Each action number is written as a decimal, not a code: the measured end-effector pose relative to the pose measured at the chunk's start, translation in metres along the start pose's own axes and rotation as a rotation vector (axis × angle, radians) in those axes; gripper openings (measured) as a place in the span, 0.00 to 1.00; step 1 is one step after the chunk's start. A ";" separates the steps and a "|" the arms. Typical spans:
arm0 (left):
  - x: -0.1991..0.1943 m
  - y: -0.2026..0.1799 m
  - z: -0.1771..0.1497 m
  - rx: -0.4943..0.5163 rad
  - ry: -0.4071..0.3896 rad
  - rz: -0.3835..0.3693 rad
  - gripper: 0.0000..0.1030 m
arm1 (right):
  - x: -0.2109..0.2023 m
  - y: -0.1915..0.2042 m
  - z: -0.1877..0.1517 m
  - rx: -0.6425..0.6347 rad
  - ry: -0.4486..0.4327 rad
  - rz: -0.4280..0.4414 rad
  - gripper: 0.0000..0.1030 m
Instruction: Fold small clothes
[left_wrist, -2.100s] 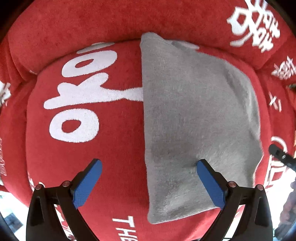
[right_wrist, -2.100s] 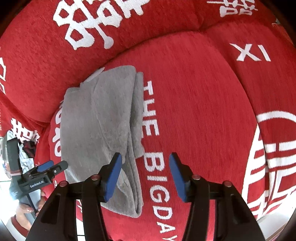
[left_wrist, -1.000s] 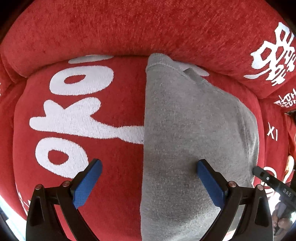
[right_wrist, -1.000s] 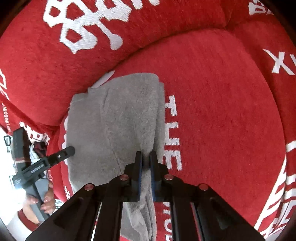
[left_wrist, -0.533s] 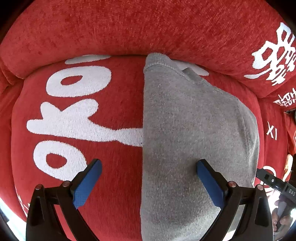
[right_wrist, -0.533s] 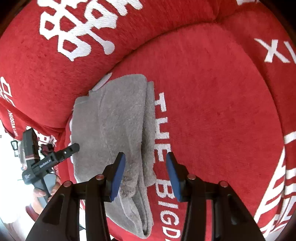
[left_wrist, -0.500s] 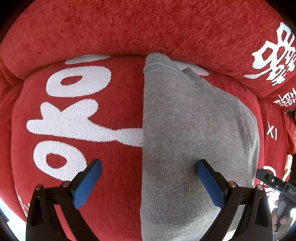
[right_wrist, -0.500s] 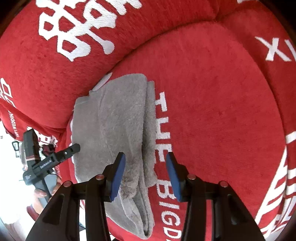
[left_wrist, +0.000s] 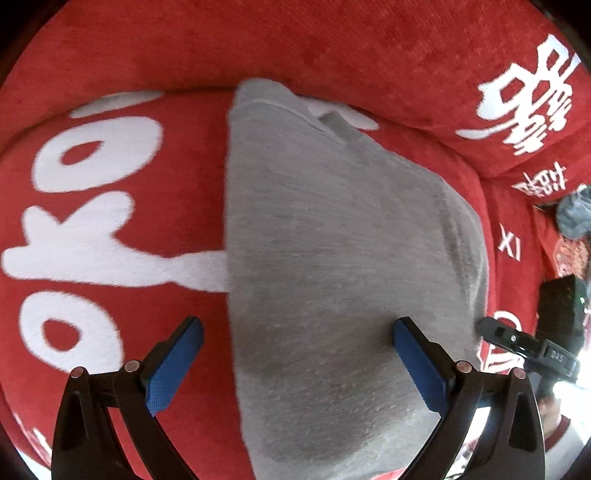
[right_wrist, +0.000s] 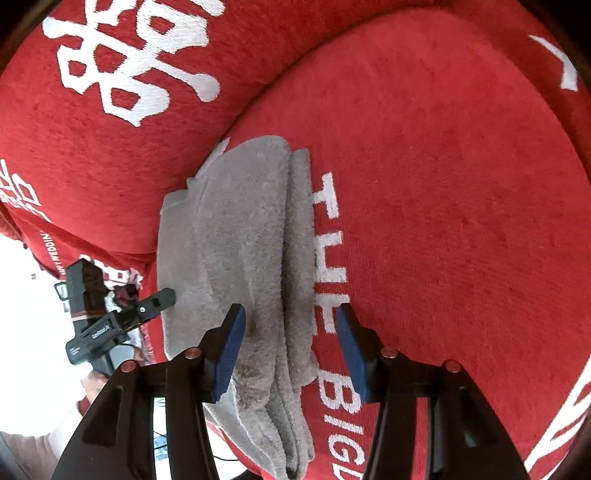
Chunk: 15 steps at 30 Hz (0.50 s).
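A grey fleece garment (left_wrist: 332, 258) lies folded lengthwise on the red sofa seat (left_wrist: 122, 314), its far end against the back cushion. My left gripper (left_wrist: 295, 325) hangs open just above its near part; the left pad is over red seat and the right pad over grey cloth. In the right wrist view the garment (right_wrist: 240, 240) shows stacked layers along its right edge. My right gripper (right_wrist: 288, 314) is open and astride that layered edge, with the pads not pressing on it. Each gripper shows in the other's view: the right gripper (left_wrist: 524, 343) and the left gripper (right_wrist: 122, 317).
The seat (right_wrist: 443, 221) carries large white lettering, and a red back cushion (left_wrist: 295, 44) rises behind it. A grey-blue bundle of cloth (left_wrist: 576, 218) lies at the far right. The seat's front edge runs just below both grippers. A person's hand (right_wrist: 99, 376) holds the left gripper.
A second ago my right gripper was shut on the garment's layered edge; it has since opened and let go. Both grippers have sunk a little closer to the cloth.
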<state>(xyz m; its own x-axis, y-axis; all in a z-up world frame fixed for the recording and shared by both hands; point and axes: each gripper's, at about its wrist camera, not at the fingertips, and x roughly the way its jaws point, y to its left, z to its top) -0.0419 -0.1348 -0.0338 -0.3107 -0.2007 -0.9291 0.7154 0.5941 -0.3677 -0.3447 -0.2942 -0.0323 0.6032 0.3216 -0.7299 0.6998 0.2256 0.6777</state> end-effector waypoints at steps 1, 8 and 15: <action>0.002 -0.001 0.001 0.007 0.004 -0.011 0.99 | 0.003 0.001 0.002 -0.009 0.005 0.016 0.53; 0.023 -0.021 0.012 0.037 0.036 -0.068 0.99 | 0.023 0.011 0.015 -0.071 0.045 0.083 0.54; 0.024 -0.027 0.011 0.032 0.017 -0.066 0.97 | 0.039 0.019 0.022 -0.075 0.051 0.118 0.54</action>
<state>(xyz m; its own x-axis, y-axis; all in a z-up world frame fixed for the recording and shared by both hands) -0.0617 -0.1638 -0.0471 -0.3681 -0.2256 -0.9020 0.7127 0.5545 -0.4296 -0.2992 -0.2977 -0.0494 0.6582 0.3960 -0.6403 0.5933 0.2507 0.7650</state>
